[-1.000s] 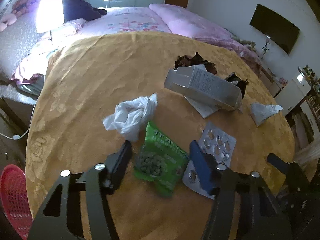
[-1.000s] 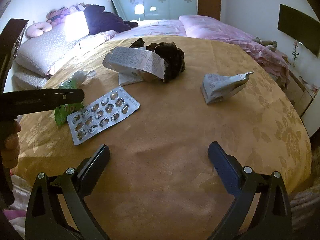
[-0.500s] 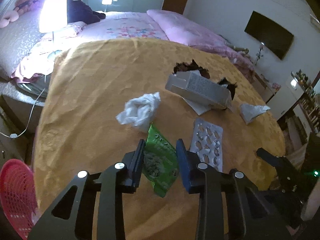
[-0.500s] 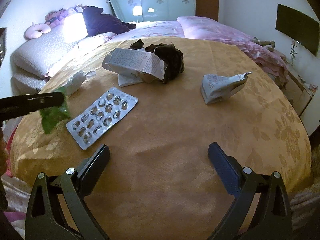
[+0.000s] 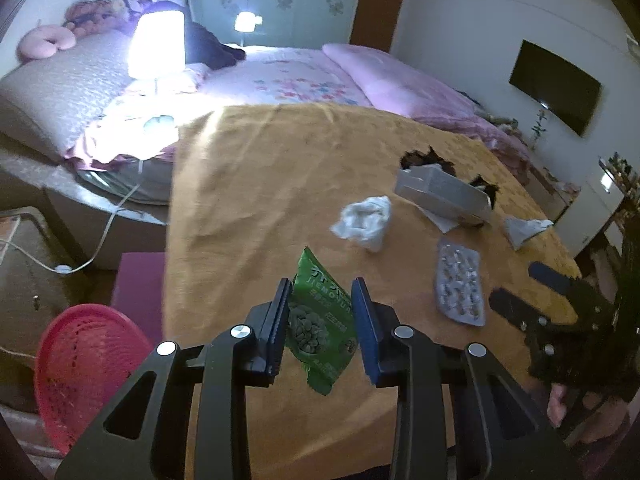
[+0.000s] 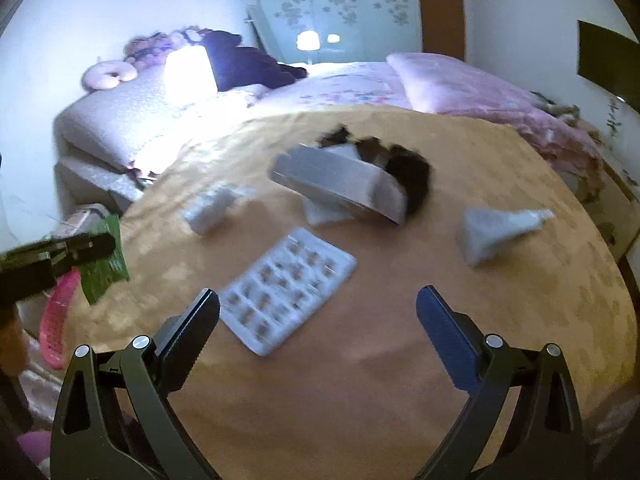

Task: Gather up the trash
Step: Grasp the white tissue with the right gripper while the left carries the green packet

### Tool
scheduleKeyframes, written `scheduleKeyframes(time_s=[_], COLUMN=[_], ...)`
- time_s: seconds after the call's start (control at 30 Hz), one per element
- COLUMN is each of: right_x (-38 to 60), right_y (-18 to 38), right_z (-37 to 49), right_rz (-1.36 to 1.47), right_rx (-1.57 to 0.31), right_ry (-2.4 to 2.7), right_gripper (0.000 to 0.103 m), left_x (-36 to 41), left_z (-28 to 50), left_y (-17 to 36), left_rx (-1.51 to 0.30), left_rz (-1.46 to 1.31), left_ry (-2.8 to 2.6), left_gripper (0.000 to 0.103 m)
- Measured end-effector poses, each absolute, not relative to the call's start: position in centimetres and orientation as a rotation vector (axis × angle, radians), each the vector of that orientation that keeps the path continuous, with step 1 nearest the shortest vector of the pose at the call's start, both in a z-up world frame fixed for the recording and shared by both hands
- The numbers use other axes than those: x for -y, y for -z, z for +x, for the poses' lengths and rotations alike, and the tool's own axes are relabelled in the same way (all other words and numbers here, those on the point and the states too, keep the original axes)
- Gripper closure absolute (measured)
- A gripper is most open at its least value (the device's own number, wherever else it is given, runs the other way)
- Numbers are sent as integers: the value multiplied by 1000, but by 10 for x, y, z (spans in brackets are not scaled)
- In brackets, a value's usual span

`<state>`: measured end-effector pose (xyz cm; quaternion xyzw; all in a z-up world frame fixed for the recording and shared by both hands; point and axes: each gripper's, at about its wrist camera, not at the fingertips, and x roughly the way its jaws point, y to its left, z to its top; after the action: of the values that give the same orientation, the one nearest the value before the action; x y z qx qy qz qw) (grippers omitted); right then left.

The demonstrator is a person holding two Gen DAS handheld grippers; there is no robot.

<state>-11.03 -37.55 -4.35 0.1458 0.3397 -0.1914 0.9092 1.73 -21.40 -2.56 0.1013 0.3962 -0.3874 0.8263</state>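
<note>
The tabletop (image 5: 256,184) (draped in gold cloth) carries a grey carton (image 5: 442,194), blister pack (image 6: 288,288) and crumpled tissue (image 5: 366,220). The right tongs (image 6: 318,306) stand apart, empty. The left tongs (image 5: 322,308) clamp a green snack packet (image 5: 320,320), lifted clear.

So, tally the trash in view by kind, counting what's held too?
Green snack packet, gripped in left hand-held gripper: 1
Crumpled white paper pieces: 2
Blister pack: 1
Grey carton: 1
Dark crumpled wrapper: 1
Total: 6
</note>
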Motion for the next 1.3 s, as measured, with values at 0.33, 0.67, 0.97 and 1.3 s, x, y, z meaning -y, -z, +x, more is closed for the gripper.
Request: scheduleKeyframes(time_s=[0.33, 0.67, 0.97, 1.3], right_x=[362, 353, 346, 331], right_y=[36, 52, 58, 50], right_z=[-40, 20, 23, -6], right_rz=[321, 322, 293, 315], right_rx=[-719, -810, -824, -784], right_ry=[291, 258, 248, 186], right_gripper=[10, 43, 70, 72], left_x=[173, 159, 154, 148], left_z=[26, 34, 36, 34], left_y=[14, 14, 13, 13], left_rx=[-795, -791, -778, -780], left_rz=[189, 169, 173, 177], left_ry=[733, 700, 676, 662], left_gripper=[73, 73, 73, 73])
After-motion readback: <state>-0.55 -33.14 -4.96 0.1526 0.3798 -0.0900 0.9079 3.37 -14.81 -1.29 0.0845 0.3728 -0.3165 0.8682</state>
